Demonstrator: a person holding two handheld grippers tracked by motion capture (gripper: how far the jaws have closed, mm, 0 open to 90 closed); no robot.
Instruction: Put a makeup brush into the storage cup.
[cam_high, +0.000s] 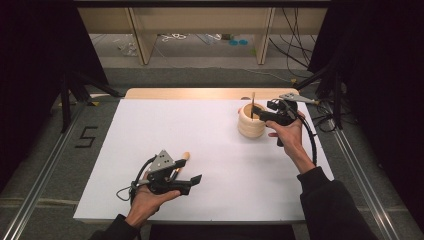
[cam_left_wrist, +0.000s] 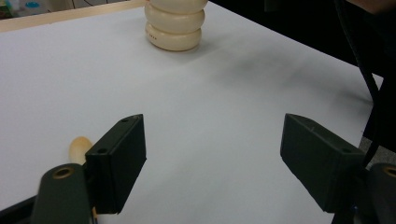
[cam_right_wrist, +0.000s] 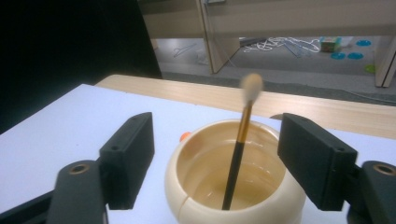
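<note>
Brush standing in the ribbed cream holder at the far right of the worktop; both hand-held grippers spread.

Your right hand-held gripper (cam_right_wrist: 217, 161) sits at the far right of the white worktop (cam_high: 200, 140), level with the rim of the cream holder (cam_right_wrist: 233, 172). Its jaws stand spread, one on each side of the holder, and press on nothing. The brush (cam_right_wrist: 238, 154) stands tilted inside the holder, handle end on the bottom and pale tip above the rim, free of both jaws. Your left hand-held gripper (cam_left_wrist: 212, 158) rests at the near left of the worktop, well apart from the holder, with its jaws spread wide over bare worktop. A wooden, rounded-ended piece (cam_left_wrist: 80, 148) lies on the worktop just beside the left jaw of this hand-held gripper.
</note>
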